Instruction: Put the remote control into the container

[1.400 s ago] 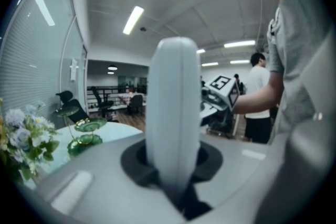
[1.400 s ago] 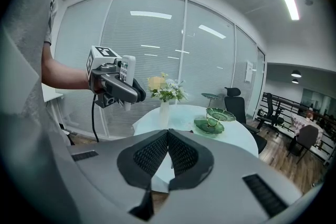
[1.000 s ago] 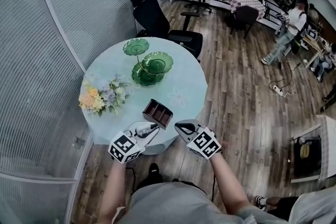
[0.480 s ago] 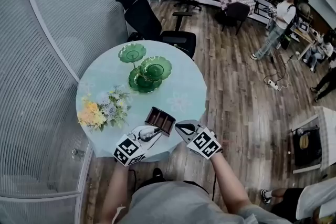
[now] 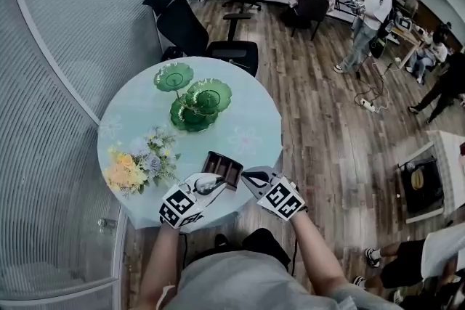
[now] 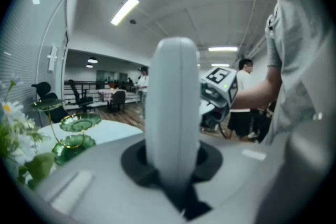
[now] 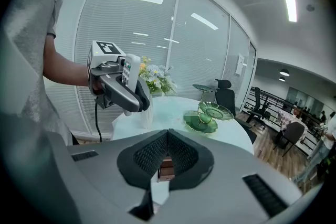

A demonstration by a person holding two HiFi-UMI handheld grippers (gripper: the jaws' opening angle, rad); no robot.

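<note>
One remote control (image 6: 172, 107), long axis upright, in left gripper (image 5: 208, 184)

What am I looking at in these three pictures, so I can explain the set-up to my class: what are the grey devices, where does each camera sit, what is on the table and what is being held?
There is no robot here. A person holds a hand-operated two-jaw gripper in each hand. The top-down picture comes from a camera on the person's head. The other two come from cameras riding on the grippers, each looking along its own jaws. On the round table are a green tiered dish stand, a bunch of flowers and a brown divided container near the person's edge. The left gripper is clamped on a white remote control, close to the container. The right gripper is shut with nothing in it.
</note>
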